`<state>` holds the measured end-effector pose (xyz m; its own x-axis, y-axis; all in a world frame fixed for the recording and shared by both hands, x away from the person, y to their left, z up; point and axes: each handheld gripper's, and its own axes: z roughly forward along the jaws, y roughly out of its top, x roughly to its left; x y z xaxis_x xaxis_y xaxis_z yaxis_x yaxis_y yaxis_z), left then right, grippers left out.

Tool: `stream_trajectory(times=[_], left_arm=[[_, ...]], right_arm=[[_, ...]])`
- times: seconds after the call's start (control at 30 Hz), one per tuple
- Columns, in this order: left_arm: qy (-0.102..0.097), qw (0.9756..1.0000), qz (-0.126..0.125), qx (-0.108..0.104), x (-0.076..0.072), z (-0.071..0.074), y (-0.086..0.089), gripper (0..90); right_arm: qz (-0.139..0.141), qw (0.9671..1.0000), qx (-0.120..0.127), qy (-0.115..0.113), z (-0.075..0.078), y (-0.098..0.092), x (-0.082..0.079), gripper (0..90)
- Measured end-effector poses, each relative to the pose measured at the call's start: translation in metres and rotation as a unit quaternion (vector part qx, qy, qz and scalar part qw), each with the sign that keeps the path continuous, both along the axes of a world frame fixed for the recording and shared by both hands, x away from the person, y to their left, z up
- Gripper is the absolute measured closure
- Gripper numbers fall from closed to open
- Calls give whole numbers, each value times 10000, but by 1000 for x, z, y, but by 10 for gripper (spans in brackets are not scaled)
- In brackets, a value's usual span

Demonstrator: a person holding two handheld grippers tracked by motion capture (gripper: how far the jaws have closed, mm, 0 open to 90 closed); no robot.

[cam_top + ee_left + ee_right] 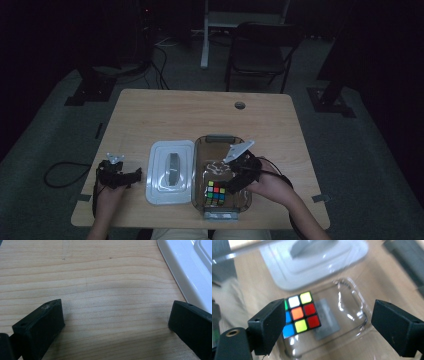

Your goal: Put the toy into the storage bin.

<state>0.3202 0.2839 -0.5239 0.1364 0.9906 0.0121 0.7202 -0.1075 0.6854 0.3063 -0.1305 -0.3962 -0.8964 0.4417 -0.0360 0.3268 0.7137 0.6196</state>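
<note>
- Clear plastic container (200,165) holds the Rubik's cube (300,314), below the wide-open, empty right gripper (325,327).
- Left gripper (116,322), jaws apart, rests beside the white lid (185,277).

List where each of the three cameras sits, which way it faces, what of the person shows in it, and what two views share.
High view: above the person's side, facing forward and down on the table; both forearms, left gripper, right gripper.
Left gripper view: on that gripper, facing bare wood; its open jaws.
Right gripper view: above the clear container, facing the puzzle cube; its open jaws.
Shared: both gripper views show the white lid.
</note>
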Motion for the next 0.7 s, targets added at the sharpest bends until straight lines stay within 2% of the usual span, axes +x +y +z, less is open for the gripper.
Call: stream_trajectory(times=[0.13, 0.3, 0.33, 0.37, 0.47, 0.5, 0.53, 0.57, 0.6, 0.63, 0.67, 0.7], left_arm=[[0, 10000, 0, 0, 0, 0, 0, 7], [0, 10000, 0, 0, 0, 0, 0, 8], [0, 10000, 0, 0, 0, 0, 0, 7], [-1, 10000, 1, 1, 0, 0, 0, 7], [0, 10000, 1, 1, 0, 0, 0, 7], [5, 10000, -1, 1, 0, 0, 0, 7], [5, 10000, -1, 1, 0, 0, 0, 7], [5, 10000, 0, 0, 0, 0, 0, 7], [5, 10000, 0, 0, 0, 0, 0, 7], [6, 10000, 1, 0, 0, 0, 0, 7], [6, 10000, 1, 0, 0, 0, 0, 7], [7, 10000, 0, 1, 0, 0, 0, 7]], right_arm=[[-247, 9981, 537, -145, 3, -14, -2, 117], [-604, 9920, 1037, -402, 5, -32, -4, 113], [-604, 9920, 1037, -402, 5, -32, -4, 113], [-771, 9888, 1170, -515, 6, -41, -5, 113], [-839, 9878, 1194, -537, 5, -45, -5, 108], [-986, 9863, 1182, -590, 3, -51, -6, 108], [-986, 9863, 1182, -590, 3, -51, -6, 108], [-1141, 9832, 1291, -602, 0, -57, -6, 108], [-1141, 9832, 1291, -602, 0, -57, -6, 108], [-1267, 9802, 1373, -649, -2, -62, -6, 108], [-1267, 9802, 1373, -649, -2, -62, -6, 108], [-1325, 9789, 1408, -659, -3, -64, -6, 108]])
